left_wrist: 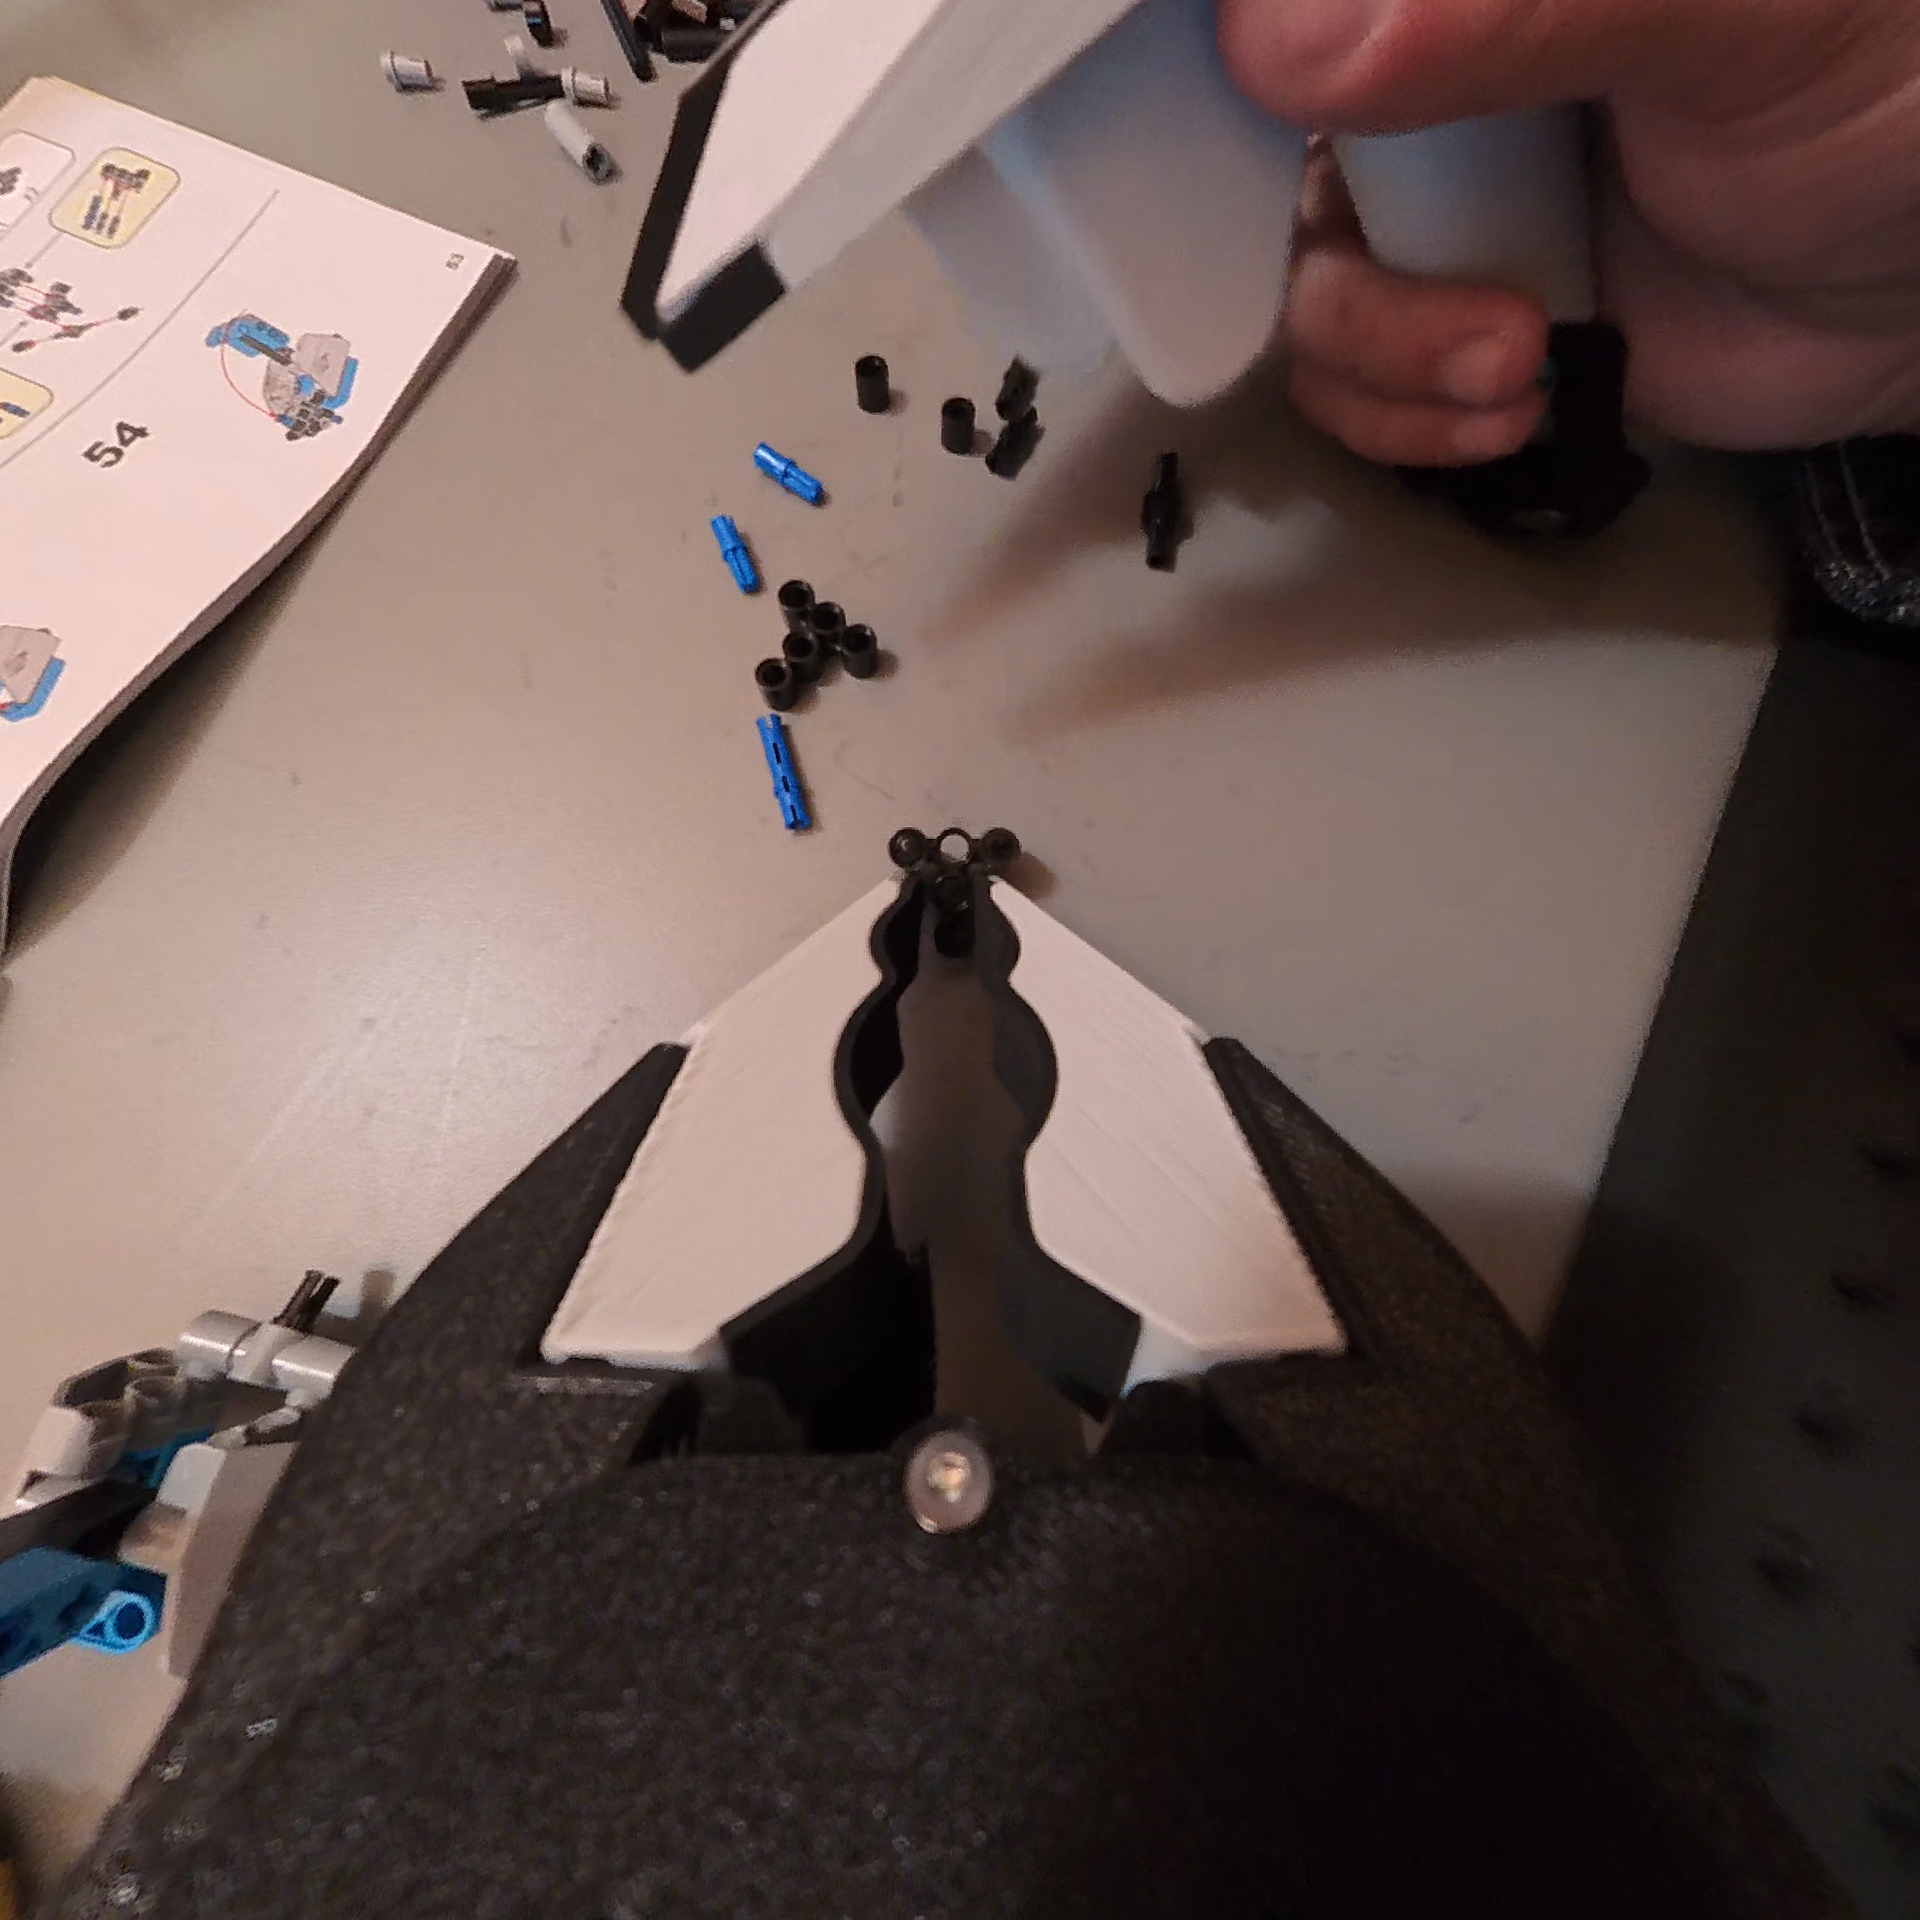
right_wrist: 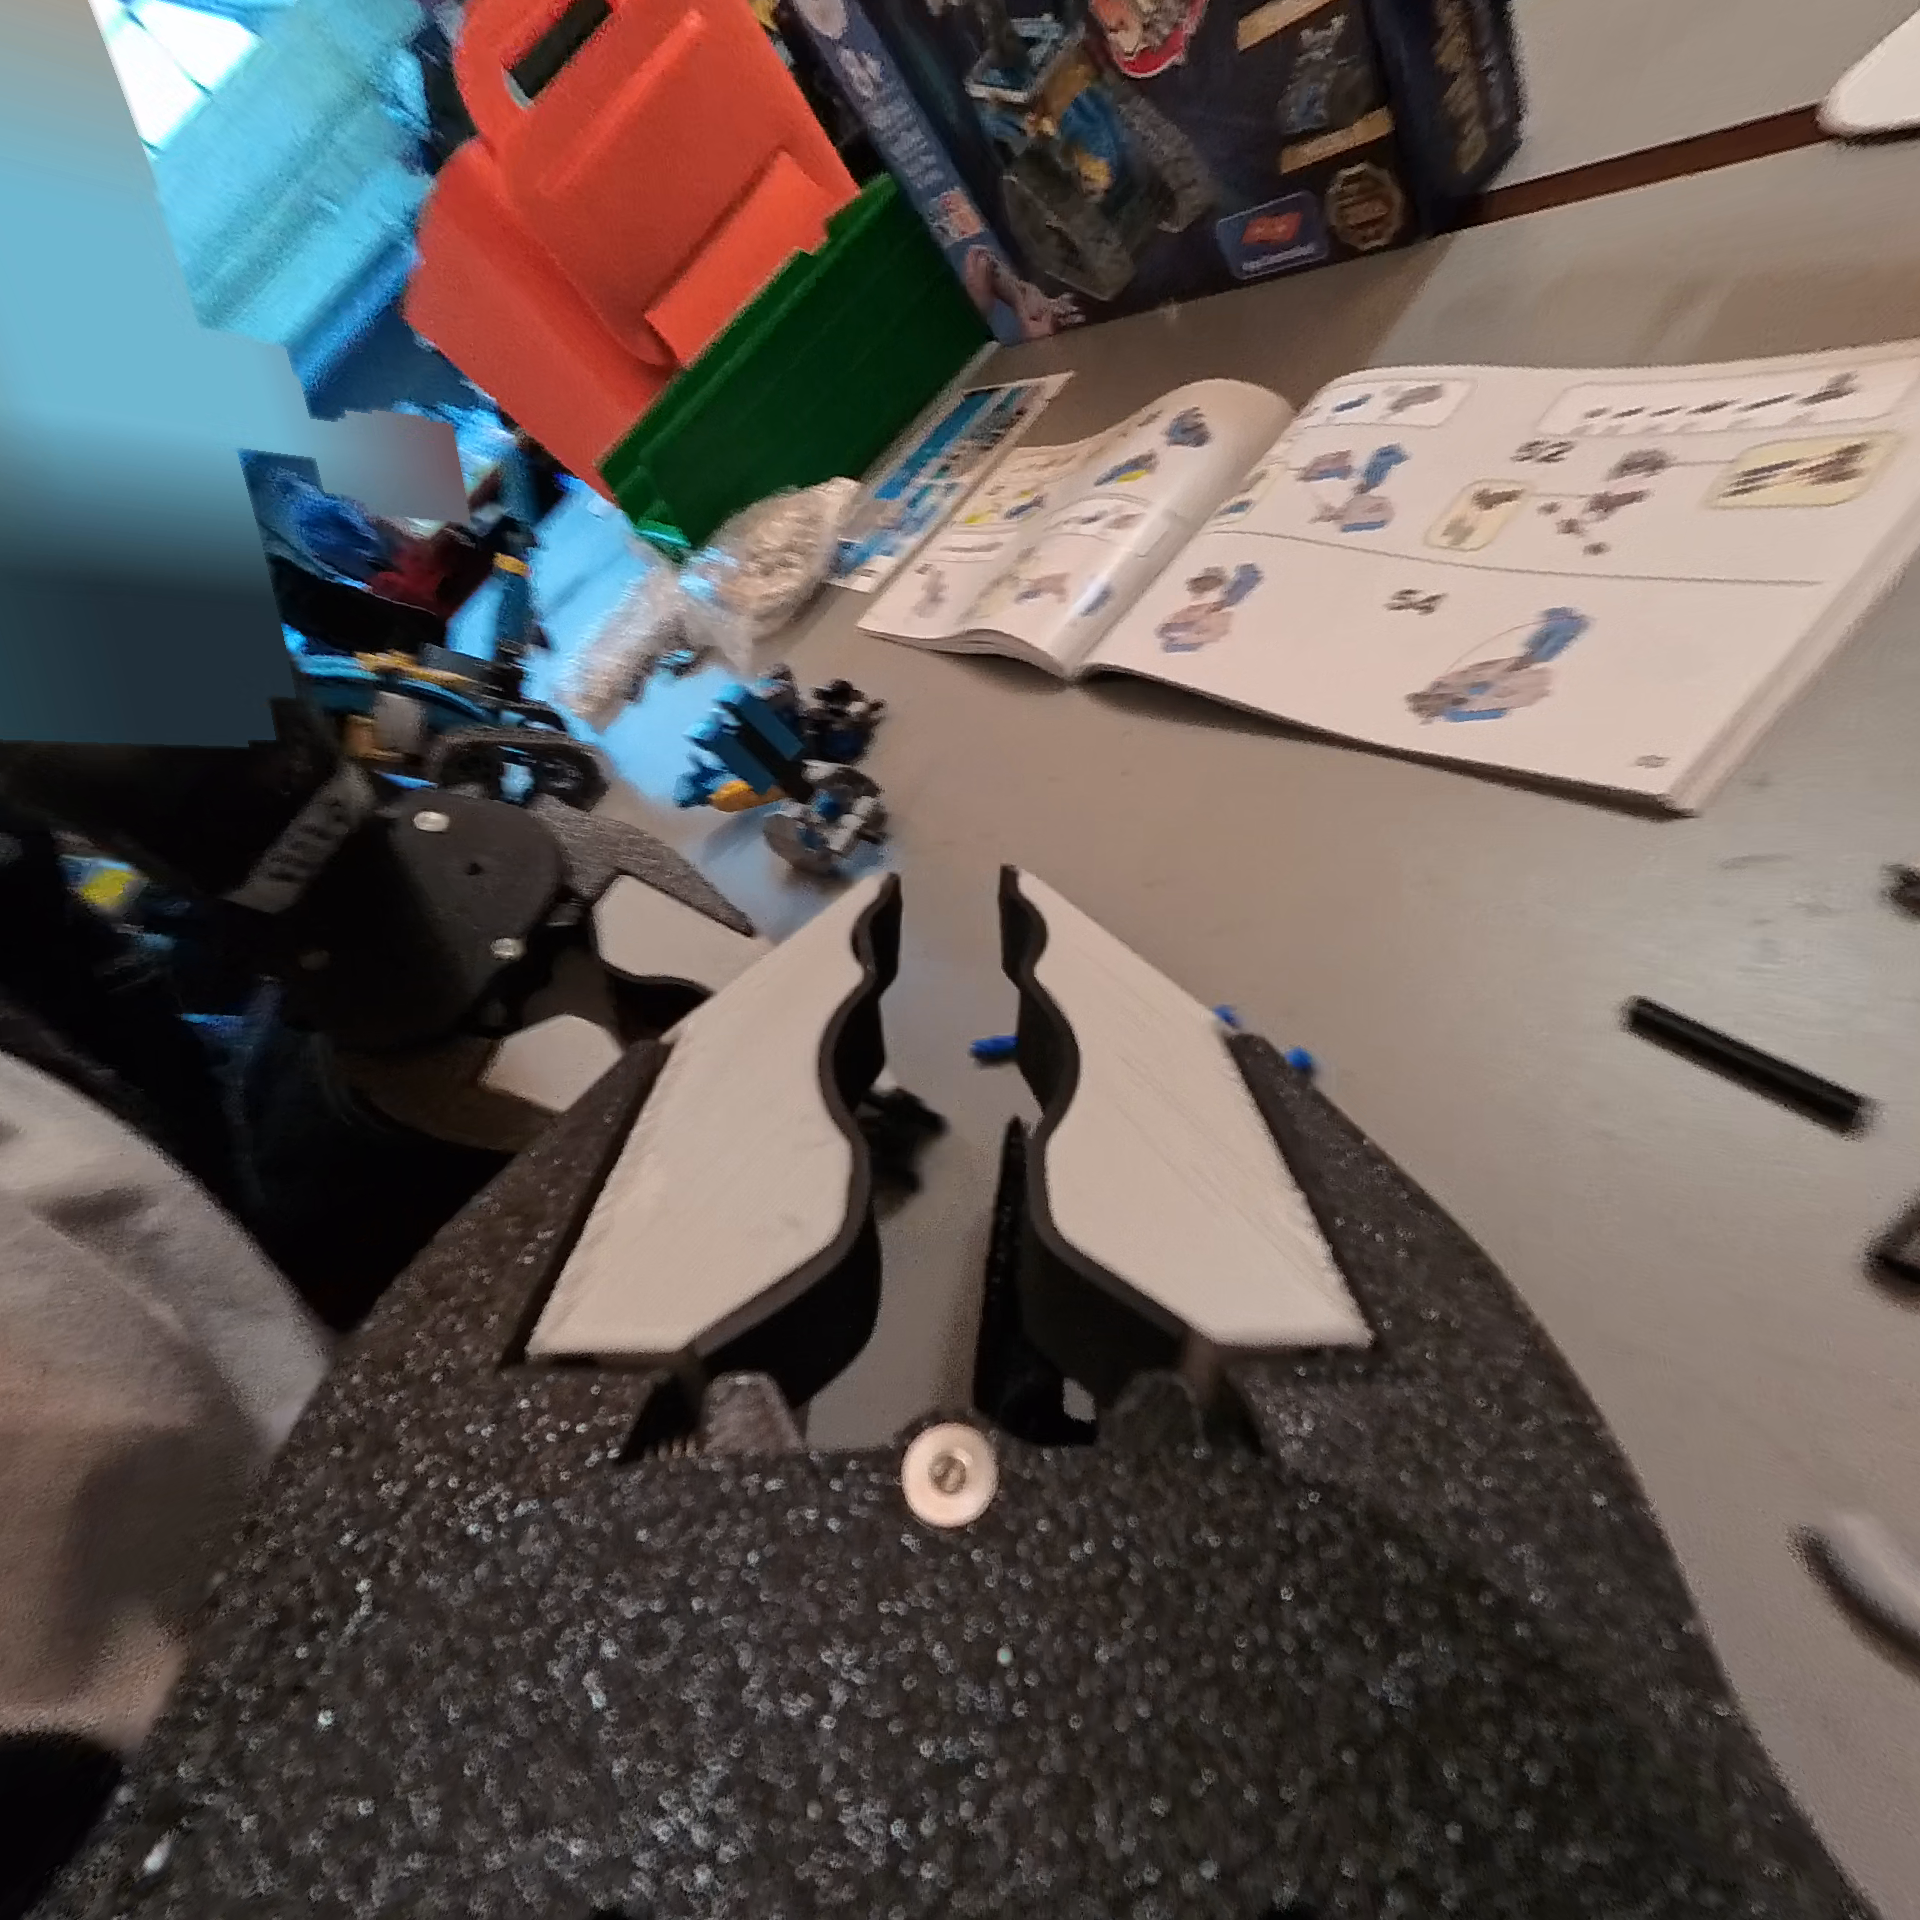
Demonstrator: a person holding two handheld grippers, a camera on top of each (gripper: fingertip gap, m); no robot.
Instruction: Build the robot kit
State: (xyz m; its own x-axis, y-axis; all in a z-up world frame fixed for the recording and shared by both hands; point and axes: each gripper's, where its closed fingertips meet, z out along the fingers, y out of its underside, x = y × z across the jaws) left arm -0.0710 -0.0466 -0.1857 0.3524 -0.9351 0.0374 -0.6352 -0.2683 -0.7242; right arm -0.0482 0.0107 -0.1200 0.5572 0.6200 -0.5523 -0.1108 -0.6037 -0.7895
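My left gripper (left_wrist: 951, 883) is shut on a small black connector piece (left_wrist: 953, 852) with round holes, held just above the grey table (left_wrist: 1299, 831). Ahead of it lie three blue pins (left_wrist: 782, 771), a cluster of black bushes (left_wrist: 821, 642) and a black axle pin (left_wrist: 1164, 511). My right gripper (right_wrist: 948, 899) is open and empty above the table. It also shows in the left wrist view (left_wrist: 935, 177), held by a hand (left_wrist: 1621, 208) at the top right. The left gripper shows at the left of the right wrist view (right_wrist: 582, 935).
An open instruction booklet (left_wrist: 208, 416) lies at the left and shows in the right wrist view (right_wrist: 1455, 582). A partly built blue and grey model (left_wrist: 114, 1455) sits at the lower left. Orange and green bins (right_wrist: 675, 270), a toy box (right_wrist: 1195, 135) and a black axle (right_wrist: 1745, 1065) are nearby. The tips of one gripper are about 9 centimeters away from the tips of the other. The left tips stand about 9 centimeters off the black axle pin (left_wrist: 1164, 511).
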